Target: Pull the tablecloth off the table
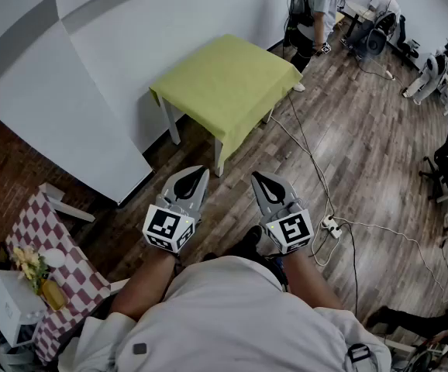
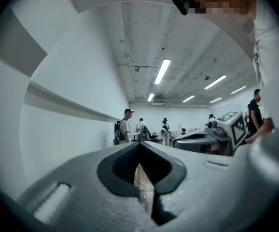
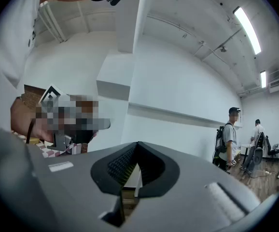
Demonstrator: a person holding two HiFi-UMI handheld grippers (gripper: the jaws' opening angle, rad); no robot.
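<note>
A yellow-green tablecloth (image 1: 228,76) covers a white-legged table (image 1: 218,156) standing against the white wall, well ahead of me. My left gripper (image 1: 191,178) and right gripper (image 1: 266,181) are held side by side close to my chest, over the wooden floor and short of the table. Both are shut with nothing between the jaws. In the left gripper view the jaws (image 2: 140,146) meet at the tips; in the right gripper view the jaws (image 3: 138,146) meet the same way, with a strip of the yellow-green cloth showing through the gap behind them.
A red-checked table (image 1: 49,239) with flowers and a white box stands at my left. Cables and a power strip (image 1: 331,225) lie on the floor to the right. A person with a backpack (image 1: 311,14) stands beyond the table; others and chairs are further right.
</note>
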